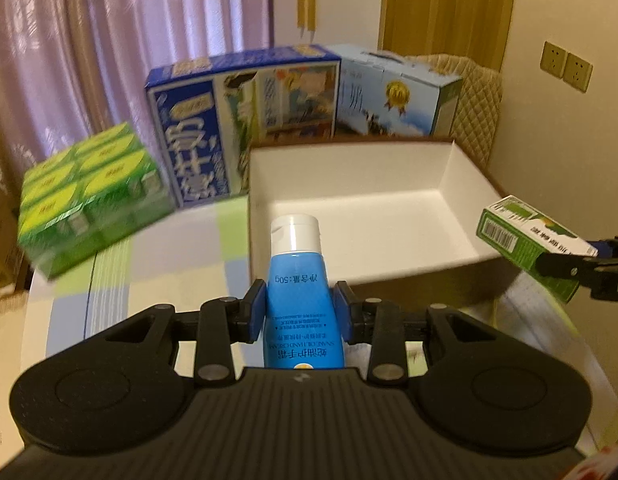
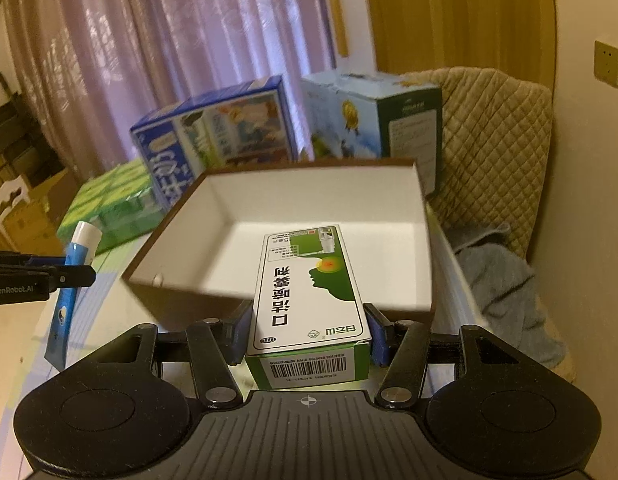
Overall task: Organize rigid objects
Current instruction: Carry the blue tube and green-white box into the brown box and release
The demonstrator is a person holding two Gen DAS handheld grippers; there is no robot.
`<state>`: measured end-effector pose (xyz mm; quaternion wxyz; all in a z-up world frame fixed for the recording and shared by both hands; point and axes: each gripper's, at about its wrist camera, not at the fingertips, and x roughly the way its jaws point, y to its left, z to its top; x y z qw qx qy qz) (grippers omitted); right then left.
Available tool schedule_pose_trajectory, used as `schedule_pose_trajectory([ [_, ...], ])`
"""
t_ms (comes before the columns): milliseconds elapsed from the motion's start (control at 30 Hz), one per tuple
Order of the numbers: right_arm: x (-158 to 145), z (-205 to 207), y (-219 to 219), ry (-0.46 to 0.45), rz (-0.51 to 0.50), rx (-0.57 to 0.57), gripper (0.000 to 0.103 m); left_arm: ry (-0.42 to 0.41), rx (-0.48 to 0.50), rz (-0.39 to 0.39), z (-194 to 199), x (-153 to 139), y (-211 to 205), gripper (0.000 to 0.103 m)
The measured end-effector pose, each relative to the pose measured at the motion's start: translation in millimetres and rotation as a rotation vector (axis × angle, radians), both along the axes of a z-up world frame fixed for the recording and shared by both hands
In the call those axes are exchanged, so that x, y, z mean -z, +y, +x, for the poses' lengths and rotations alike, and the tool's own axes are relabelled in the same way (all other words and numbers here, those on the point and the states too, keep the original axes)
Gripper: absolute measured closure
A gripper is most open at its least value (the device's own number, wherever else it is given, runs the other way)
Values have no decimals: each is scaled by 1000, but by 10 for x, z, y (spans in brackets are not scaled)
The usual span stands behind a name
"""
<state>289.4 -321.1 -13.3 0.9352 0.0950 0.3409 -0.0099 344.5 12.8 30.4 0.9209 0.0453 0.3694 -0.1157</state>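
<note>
My left gripper [image 1: 300, 308] is shut on a blue hand-cream tube [image 1: 299, 292] with a white cap, its cap pointing toward the empty open white-lined box [image 1: 465, 184]. My right gripper [image 2: 309, 332] is shut on a green-and-white medicine carton [image 2: 309, 292], held lengthwise above the near edge of the same box [image 2: 423, 236]. From the left wrist view the carton [image 1: 525, 240] and right gripper [image 1: 581, 270] hang at the box's right side. From the right wrist view the tube [image 2: 71, 276] and left gripper [image 2: 65, 276] are at the far left.
A green pack of cartons [image 1: 89, 196], a tall blue box [image 1: 237, 120] and a light blue box [image 1: 393, 96] stand behind on the checked tablecloth [image 1: 157, 264]. A quilted chair back [image 2: 493, 148] with a grey cloth [image 2: 501, 284] is to the right. Curtains hang behind.
</note>
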Motion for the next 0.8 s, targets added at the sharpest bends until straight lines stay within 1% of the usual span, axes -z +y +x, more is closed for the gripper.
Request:
schedule_pose_trajectory([
  [133,-5,276,-94,-17,-15,29,50,-12,18,20,356,-28,-170,72],
  [333,133,681,-258,6,-28,80,50,1,8,50,923,32,-347,71],
  [433,269,855,-328,39,-37,97,50,25,-4,61,1145,125,-394,71],
  [600,474,1036,-405,89,-41,122,50,83,-9,76,1412,371,-454,71],
  [733,561,1124,-443,109,-42,134,50,104,-10,87,1565,553,-501,71],
  [800,581,1159,-450,114,-41,137,50,115,14,90,1617,632,-536,69],
])
